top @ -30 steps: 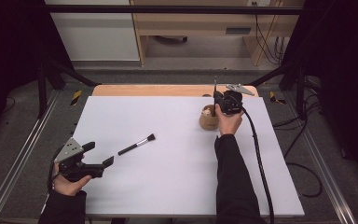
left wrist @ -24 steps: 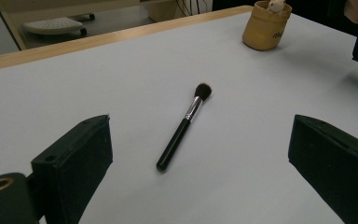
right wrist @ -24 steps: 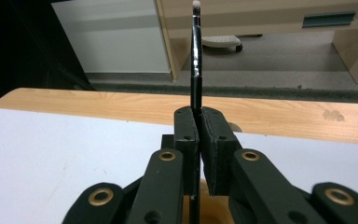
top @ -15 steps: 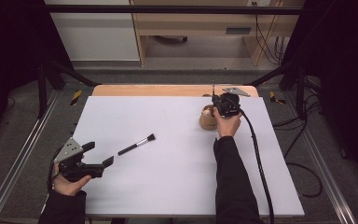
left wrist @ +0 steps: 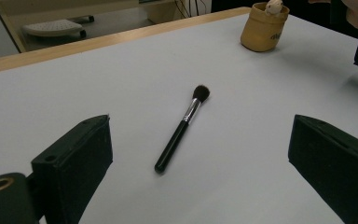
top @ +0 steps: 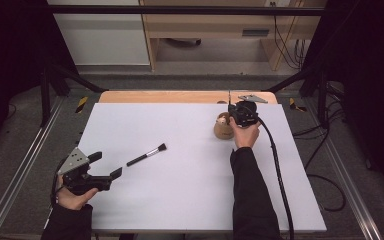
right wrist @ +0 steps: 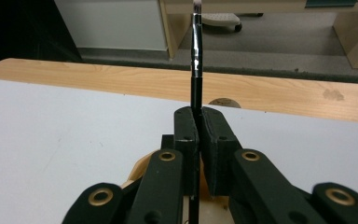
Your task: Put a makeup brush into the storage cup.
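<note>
So the left gripper (top: 105,165) sits at the near-left edge of the white mat (top: 180,200), jaws wide open with nothing between them, pointed at the brush (top: 147,154). That brush lies flat on the mat just past the gripper, bristles aimed away toward the cup (top: 223,127). The cup stands way over at the mat's far right. Right above the cup, the right gripper (right wrist: 196,122) has its jaws clamped tight on a thin black stick (right wrist: 196,56), held upright and poking up past the jaws.
</note>
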`<state>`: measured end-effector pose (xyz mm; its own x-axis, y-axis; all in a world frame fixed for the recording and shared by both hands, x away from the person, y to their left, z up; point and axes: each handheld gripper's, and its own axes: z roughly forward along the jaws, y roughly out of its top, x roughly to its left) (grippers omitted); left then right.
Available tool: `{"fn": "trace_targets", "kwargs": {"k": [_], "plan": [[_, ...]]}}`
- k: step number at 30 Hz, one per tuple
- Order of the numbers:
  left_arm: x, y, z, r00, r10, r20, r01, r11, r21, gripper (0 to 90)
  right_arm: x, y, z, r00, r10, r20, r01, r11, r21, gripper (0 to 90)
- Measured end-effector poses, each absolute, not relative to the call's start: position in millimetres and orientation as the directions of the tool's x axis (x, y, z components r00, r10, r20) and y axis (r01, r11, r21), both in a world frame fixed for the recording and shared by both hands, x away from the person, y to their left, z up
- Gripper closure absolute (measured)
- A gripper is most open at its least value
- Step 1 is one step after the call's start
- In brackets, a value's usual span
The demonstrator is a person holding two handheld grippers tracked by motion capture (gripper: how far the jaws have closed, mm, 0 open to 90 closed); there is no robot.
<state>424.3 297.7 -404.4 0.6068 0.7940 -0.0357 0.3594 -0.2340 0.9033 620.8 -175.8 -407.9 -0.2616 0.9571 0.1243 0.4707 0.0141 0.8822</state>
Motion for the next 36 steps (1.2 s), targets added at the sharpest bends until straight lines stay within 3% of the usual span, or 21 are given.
{"fn": "trace_targets", "kwargs": {"k": [14,21,36], "plan": [[424,297,-404,0.61,0.791,-0.035,0.358,-0.236,0.904,5.7,619,-176,-409,-0.255,0.962,0.103,0.537,0.052,0.842,85.1],[424,296,-404,0.61,0.791,-0.035,0.357,-0.235,0.904,5.7,614,-180,-400,-0.263,0.959,0.106,0.531,0.053,0.846,80.3],[424,294,-404,0.61,0.792,-0.03,0.356,-0.24,0.903,5.7,572,-185,-377,-0.395,0.91,0.122,0.449,0.075,0.89,46.5]]}}
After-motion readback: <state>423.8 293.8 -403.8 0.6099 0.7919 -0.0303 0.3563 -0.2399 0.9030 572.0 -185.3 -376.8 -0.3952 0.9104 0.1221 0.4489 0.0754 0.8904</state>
